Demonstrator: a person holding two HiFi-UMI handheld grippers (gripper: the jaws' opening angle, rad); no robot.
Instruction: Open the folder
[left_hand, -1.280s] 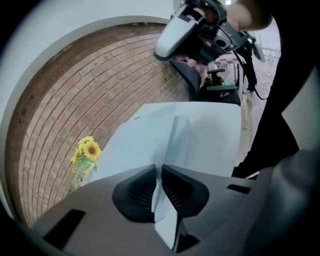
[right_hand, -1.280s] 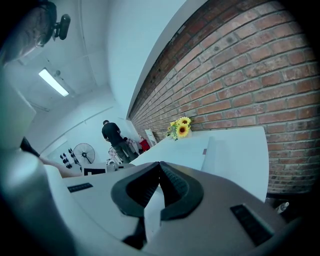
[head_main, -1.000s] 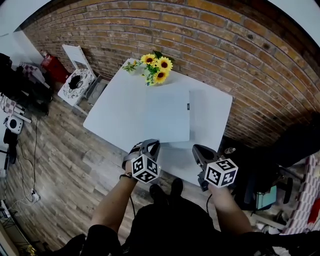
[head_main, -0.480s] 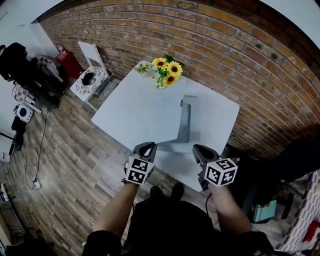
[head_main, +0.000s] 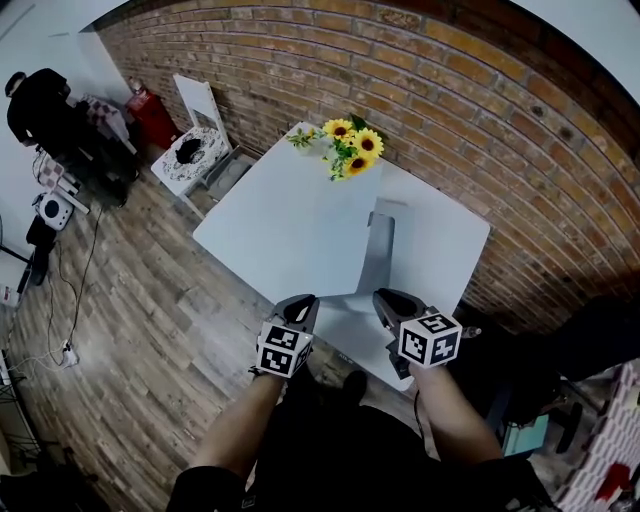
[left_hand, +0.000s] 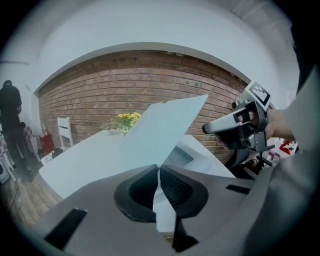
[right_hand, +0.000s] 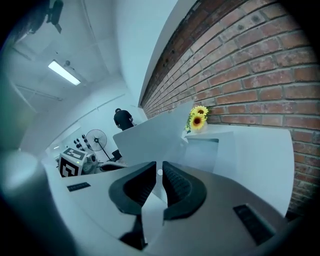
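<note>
Brick wall (head_main: 450, 80) behind a white desk (head_main: 440, 250), sunflowers (head_main: 352, 150) at its far edge. At left, left hand-held gripper (head_main: 300, 306) clamped on the near edge of the folder (left_hand: 165, 125) cover, lifted and tilted off the desk. Folder straight ahead of the 2 tools, spine running away toward the wall. At right, right hand-held gripper (head_main: 386, 298) just beside the spine, jaws nearly together; possibly pinching the lower leaf, hard to tell. Likely next: swing the cover leftward about that spine.
</note>
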